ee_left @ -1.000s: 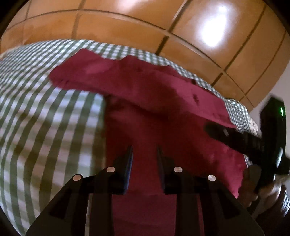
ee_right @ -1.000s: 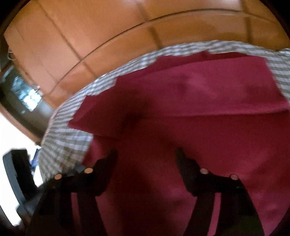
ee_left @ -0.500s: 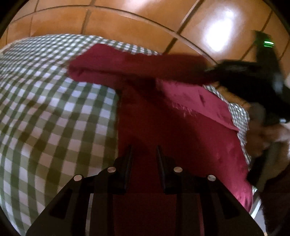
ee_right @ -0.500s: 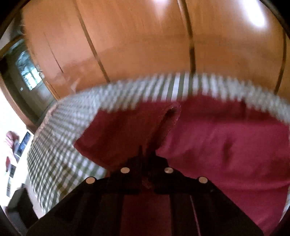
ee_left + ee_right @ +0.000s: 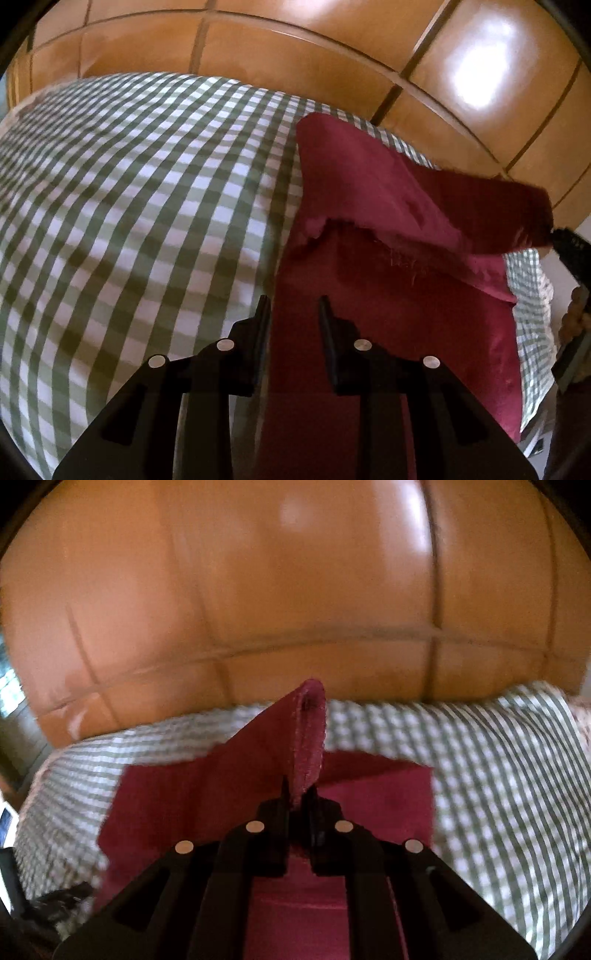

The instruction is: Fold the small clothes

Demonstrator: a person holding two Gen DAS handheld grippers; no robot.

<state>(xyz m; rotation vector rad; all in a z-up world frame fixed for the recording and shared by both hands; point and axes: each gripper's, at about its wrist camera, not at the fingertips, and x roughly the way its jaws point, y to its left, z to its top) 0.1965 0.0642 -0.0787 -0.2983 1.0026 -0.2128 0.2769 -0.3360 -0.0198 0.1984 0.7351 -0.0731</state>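
A dark red garment [image 5: 388, 295] lies on the green-and-white checked cloth [image 5: 129, 221]. My left gripper [image 5: 293, 314] hovers over the garment's near left edge, jaws a little apart and nothing between them. My right gripper [image 5: 297, 797] is shut on a hemmed edge of the red garment [image 5: 306, 738] and holds it lifted above the rest. In the left wrist view the right gripper [image 5: 570, 245] shows at the far right, pulling a fold of the garment over to the right.
Glossy wooden panels [image 5: 332, 55] rise behind the checked surface and fill the upper part of the right wrist view [image 5: 295, 590]. The checked cloth's right edge [image 5: 535, 332] drops off beside the garment. Dark objects [image 5: 11, 849] sit at the far left.
My right gripper shut on the garment's edge and carried it up and to the right, folding the far part over. The left gripper stayed over the near left edge.
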